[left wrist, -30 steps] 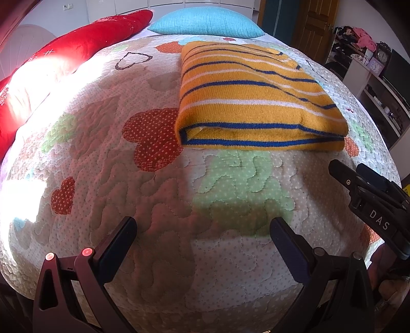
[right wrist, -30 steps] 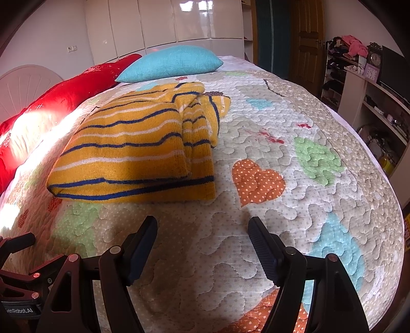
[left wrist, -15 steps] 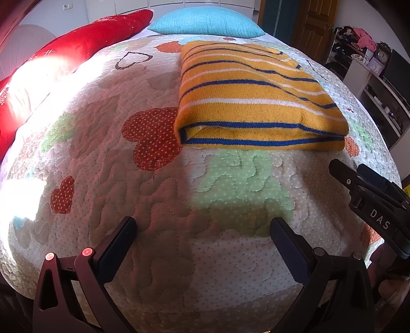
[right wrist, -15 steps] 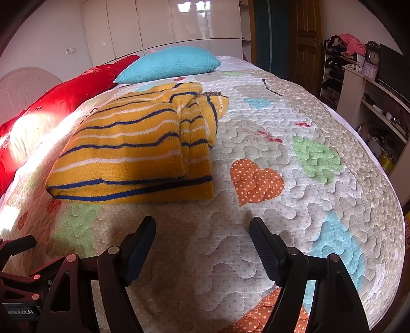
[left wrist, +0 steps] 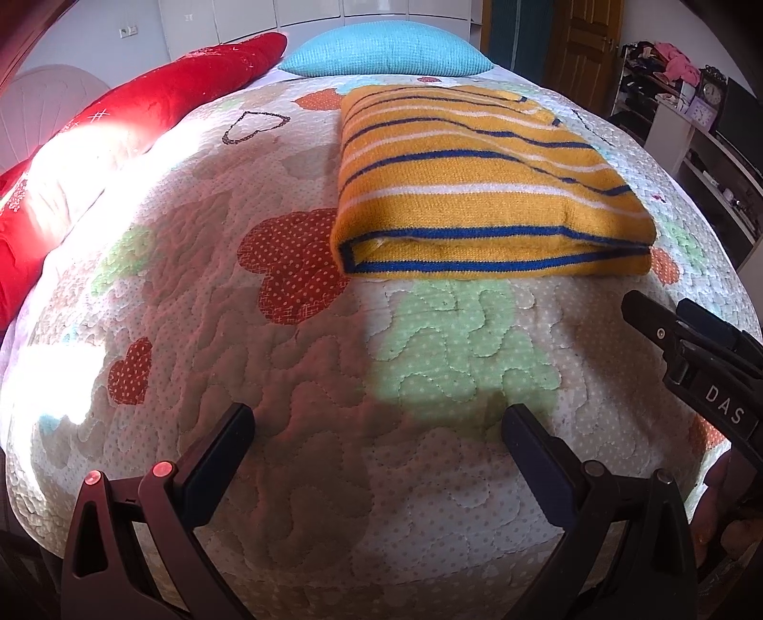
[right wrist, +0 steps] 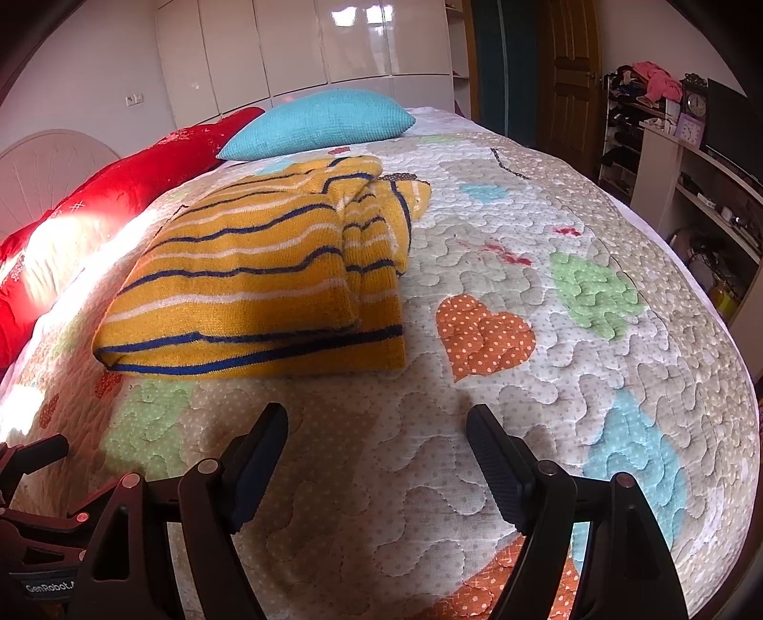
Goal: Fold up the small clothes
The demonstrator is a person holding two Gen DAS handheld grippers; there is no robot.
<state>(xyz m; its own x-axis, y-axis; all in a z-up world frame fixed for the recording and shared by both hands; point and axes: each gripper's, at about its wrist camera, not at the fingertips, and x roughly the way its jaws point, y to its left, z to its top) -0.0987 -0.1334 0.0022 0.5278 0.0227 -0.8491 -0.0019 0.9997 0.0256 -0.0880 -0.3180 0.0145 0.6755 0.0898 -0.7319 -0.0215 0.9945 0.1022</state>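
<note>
A yellow knit sweater [left wrist: 477,186] with blue and white stripes lies folded into a rectangle on the quilted bed [left wrist: 286,381]. It also shows in the right wrist view [right wrist: 257,291], with a sleeve part folded along its right side. My left gripper [left wrist: 376,429] is open and empty, low over the quilt, well short of the sweater's near edge. My right gripper [right wrist: 376,429] is open and empty too, near the sweater's front right corner. The right gripper's body [left wrist: 706,372] shows at the right edge of the left wrist view.
A blue pillow [right wrist: 319,124] and a long red pillow [right wrist: 119,181] lie at the head of the bed. White wardrobe doors [right wrist: 310,43] stand behind. Shelves with clutter and a clock [right wrist: 686,143] stand to the right of the bed. A wooden door [right wrist: 567,76] is at the back.
Both grippers have tilted slightly, so the views shift a little. The sweater has not moved and both grippers stay open.
</note>
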